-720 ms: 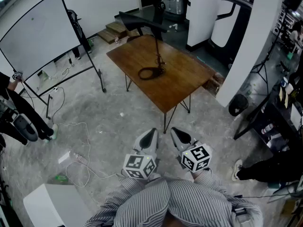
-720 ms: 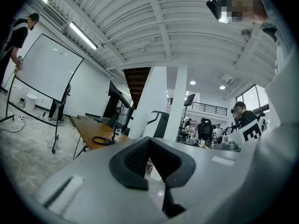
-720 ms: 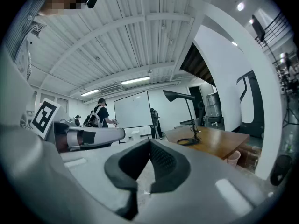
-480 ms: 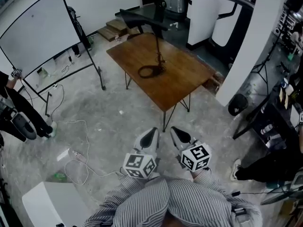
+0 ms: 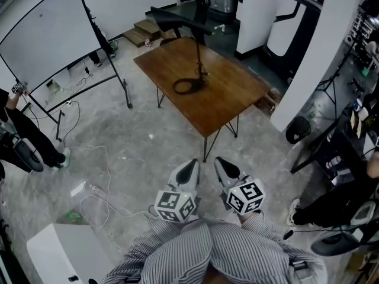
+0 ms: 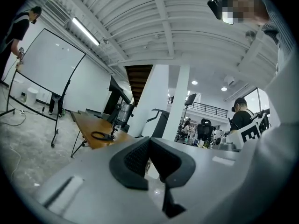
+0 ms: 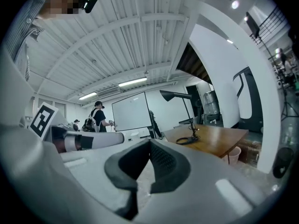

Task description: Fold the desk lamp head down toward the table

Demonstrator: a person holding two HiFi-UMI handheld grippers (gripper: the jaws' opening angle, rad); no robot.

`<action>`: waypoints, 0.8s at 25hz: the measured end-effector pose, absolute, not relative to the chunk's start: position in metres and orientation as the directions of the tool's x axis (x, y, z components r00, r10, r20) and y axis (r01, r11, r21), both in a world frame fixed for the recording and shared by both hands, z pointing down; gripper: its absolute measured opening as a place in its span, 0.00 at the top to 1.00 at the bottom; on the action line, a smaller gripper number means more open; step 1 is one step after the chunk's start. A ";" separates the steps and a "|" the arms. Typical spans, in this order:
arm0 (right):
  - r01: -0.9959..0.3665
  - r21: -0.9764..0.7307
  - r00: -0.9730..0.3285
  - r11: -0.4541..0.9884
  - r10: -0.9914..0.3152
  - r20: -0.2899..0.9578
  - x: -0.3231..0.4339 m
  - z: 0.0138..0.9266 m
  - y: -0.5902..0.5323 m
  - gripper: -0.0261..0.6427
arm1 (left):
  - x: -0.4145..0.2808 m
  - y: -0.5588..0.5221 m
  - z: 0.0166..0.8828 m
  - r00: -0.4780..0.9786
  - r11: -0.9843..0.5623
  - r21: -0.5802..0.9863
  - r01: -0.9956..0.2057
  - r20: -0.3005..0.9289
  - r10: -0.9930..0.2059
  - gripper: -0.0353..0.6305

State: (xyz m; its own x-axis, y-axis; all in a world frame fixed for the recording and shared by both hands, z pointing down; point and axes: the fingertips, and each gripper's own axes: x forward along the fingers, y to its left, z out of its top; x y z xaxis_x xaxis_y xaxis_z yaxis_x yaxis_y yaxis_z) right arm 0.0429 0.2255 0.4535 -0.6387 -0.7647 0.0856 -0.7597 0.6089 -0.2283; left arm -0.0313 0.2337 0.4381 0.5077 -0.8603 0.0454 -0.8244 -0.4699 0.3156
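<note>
Ahead, desk lamp [image 5: 177, 20] on table [image 5: 232, 94].

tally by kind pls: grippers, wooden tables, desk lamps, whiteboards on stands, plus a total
grippers: 2 (left gripper, right gripper)
wooden table: 1
desk lamp: 1, standing on the table
whiteboard on a stand: 1
total: 5

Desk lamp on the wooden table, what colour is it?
The desk lamp is black, clearest in the head view.
</note>
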 end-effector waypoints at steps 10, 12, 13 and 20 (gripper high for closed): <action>-0.719 -0.274 -0.677 0.638 -0.732 0.071 0.053 0.465 0.215 0.96 | -0.028 0.225 0.459 0.468 -0.414 0.382 -0.826 0.056 -0.882 0.94; -0.714 -0.275 -0.686 0.644 -0.723 0.088 0.054 0.474 0.214 0.96 | -0.026 0.223 0.469 0.465 -0.404 0.394 -0.826 0.071 -0.882 0.95; -0.715 -0.274 -0.686 0.644 -0.722 0.093 0.054 0.477 0.210 0.96 | -0.025 0.217 0.472 0.468 -0.403 0.398 -0.824 0.077 -0.880 0.94; -0.741 -0.255 -0.657 0.621 -0.749 0.085 0.061 0.477 0.140 0.96 | -0.022 0.145 0.470 0.508 -0.450 0.398 -0.800 0.048 -0.860 0.94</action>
State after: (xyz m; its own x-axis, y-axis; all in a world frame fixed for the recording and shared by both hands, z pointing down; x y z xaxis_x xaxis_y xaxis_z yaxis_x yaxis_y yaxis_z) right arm 0.0605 0.1396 0.4770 -0.6570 -0.7490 0.0855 -0.7412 0.6210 -0.2551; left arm -0.0216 0.1445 0.4697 0.5076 -0.8603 0.0478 -0.7998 -0.4498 0.3976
